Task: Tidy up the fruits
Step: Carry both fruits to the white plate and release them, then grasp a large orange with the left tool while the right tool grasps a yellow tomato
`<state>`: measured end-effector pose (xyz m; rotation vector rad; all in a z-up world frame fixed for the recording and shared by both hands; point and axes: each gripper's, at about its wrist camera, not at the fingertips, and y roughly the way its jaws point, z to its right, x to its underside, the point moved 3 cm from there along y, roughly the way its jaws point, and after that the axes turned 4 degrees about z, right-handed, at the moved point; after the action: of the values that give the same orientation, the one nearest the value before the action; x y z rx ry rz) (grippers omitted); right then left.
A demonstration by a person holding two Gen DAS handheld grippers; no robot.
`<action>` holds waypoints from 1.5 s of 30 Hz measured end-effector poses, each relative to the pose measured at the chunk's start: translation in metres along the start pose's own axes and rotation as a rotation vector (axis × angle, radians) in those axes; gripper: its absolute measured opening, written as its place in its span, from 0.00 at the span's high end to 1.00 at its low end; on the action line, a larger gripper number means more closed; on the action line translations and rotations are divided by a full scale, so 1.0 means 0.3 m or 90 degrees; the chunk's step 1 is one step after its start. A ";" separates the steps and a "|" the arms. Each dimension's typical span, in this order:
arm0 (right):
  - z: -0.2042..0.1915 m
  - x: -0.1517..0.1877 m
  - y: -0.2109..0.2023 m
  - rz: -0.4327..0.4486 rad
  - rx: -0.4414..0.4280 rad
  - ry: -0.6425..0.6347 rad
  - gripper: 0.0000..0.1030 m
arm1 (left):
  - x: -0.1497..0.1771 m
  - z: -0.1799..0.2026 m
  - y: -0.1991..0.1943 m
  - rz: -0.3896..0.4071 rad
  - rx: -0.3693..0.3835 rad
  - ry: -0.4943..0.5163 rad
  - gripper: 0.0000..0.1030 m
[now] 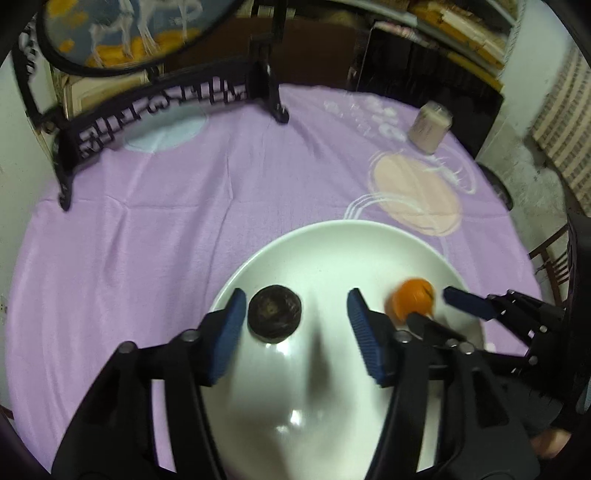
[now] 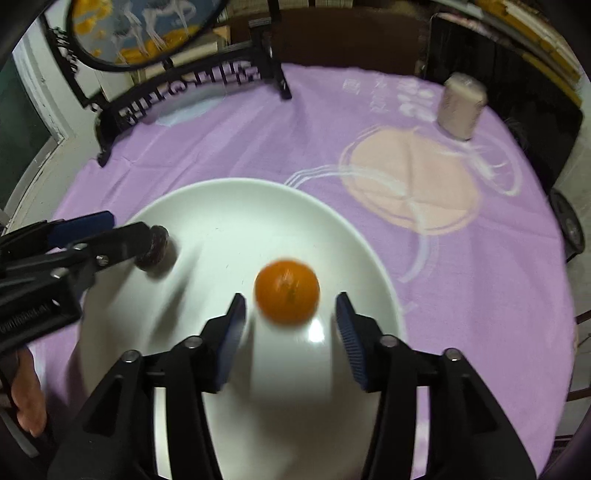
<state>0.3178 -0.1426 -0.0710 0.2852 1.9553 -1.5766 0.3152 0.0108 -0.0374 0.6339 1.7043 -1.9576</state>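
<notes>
A white plate (image 1: 332, 243) lies on the purple tablecloth, also in the right wrist view (image 2: 236, 199). A dark round fruit (image 1: 274, 313) sits on the plate next to my left gripper's left finger. My left gripper (image 1: 295, 306) is open and empty above the plate. An orange (image 2: 287, 291) lies on the plate just beyond and between the tips of my open right gripper (image 2: 290, 314). The orange (image 1: 412, 297) and the right gripper (image 1: 434, 302) also show in the left wrist view. The left gripper (image 2: 110, 229) partly hides the dark fruit (image 2: 157, 245) in the right wrist view.
A black ornate stand (image 1: 155, 107) with a round painted screen (image 1: 122, 26) stands at the back left of the table. A pale jar (image 1: 428, 127) stands at the back right, also in the right wrist view (image 2: 461, 105). A peach circle is printed on the cloth (image 1: 415, 194).
</notes>
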 end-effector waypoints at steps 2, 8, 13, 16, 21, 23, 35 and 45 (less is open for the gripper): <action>0.005 0.058 -0.122 0.034 0.011 -0.007 0.41 | 0.055 -0.002 -0.113 0.025 0.001 0.011 0.39; -0.038 0.410 -0.399 0.098 -0.025 0.048 0.37 | 0.376 0.011 -0.384 0.081 0.028 0.016 0.27; -0.074 0.565 -0.488 0.115 -0.035 0.092 0.37 | 0.552 -0.003 -0.448 0.078 0.017 -0.007 0.27; -0.101 0.591 -0.548 0.138 -0.012 0.070 0.37 | 0.605 -0.002 -0.492 0.087 0.005 0.005 0.27; -0.098 0.647 -0.581 0.149 0.013 0.069 0.36 | 0.667 -0.015 -0.537 0.094 0.000 0.009 0.26; -0.096 0.699 -0.568 0.133 0.038 0.052 0.36 | 0.695 -0.013 -0.548 0.093 0.005 0.018 0.22; -0.101 0.829 -0.387 0.074 0.057 0.015 0.37 | 0.887 0.071 -0.559 0.024 0.053 0.075 0.18; -0.090 0.861 -0.465 0.099 0.060 0.022 0.64 | 0.963 0.189 -0.525 -0.029 0.086 0.110 0.17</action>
<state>0.0317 -0.2067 -0.1028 0.4946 1.8401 -1.5731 -0.0113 -0.0394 -0.0866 0.8414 1.7085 -2.1178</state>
